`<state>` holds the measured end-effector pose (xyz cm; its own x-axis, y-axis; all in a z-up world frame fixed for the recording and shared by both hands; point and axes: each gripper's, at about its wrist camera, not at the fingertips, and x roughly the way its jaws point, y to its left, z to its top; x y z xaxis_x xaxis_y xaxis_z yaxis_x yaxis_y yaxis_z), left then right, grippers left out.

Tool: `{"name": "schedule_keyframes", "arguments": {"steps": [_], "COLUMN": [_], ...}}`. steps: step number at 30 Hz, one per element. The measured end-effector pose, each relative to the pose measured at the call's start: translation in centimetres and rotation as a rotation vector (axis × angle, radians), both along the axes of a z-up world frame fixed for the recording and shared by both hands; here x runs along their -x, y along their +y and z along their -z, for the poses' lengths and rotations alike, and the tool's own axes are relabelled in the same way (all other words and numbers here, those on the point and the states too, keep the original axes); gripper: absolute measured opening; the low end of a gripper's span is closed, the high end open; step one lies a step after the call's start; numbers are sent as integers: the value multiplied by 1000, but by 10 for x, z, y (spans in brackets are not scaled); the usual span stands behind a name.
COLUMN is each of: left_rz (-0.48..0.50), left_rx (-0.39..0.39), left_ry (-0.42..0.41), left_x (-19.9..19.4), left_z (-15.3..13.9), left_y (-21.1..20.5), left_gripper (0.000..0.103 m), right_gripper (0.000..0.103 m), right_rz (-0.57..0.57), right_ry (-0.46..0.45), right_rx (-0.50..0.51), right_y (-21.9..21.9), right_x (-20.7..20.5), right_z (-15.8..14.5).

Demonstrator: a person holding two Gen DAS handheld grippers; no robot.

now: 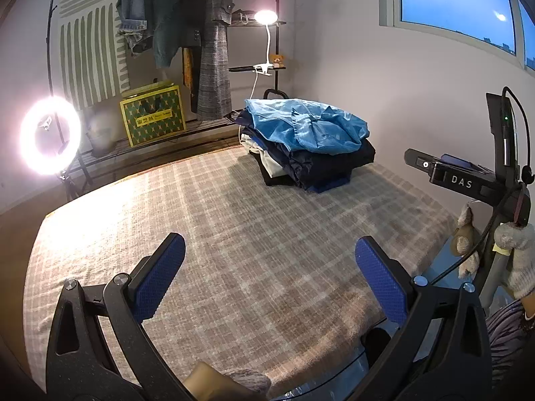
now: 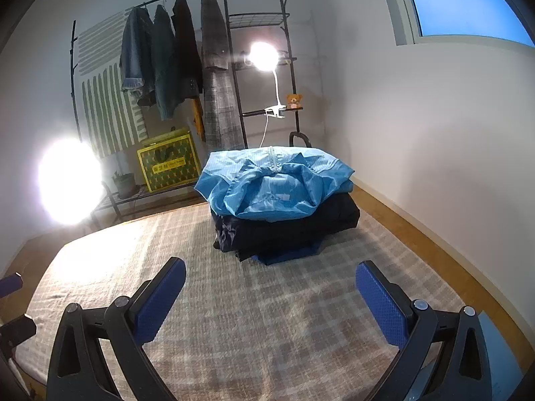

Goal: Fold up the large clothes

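Observation:
A stack of folded clothes sits at the far end of the plaid-covered bed. A crumpled light blue jacket lies on top of dark navy garments. My left gripper hovers open over bare blanket, well short of the stack, nothing between its blue pads. My right gripper is also open and empty, just in front of the stack. In the left wrist view the right gripper's body shows at the right edge, held by a gloved hand.
A clothes rack with hanging garments stands behind the bed, beside a yellow-green bag. A ring light glares at the left; a clip lamp shines on the shelf. The white wall runs along the right.

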<state>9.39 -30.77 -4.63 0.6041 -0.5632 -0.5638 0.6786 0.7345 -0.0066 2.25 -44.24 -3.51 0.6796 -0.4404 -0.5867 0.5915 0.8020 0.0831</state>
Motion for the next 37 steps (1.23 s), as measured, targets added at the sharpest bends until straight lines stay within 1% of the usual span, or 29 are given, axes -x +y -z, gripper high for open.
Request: {"name": "schedule_keyframes", "arguments": {"steps": [37], "left_rz": [-5], "left_rx": [9], "left_ry": [-4], "left_x": [2], "left_z": [-4], "left_y": [5], "left_gripper": [103], "right_gripper": [103], "right_rz": [-10], "right_ry": [7], "right_rx": [-21], "right_y": [5], "right_x": [-5], "right_z": [5]}}
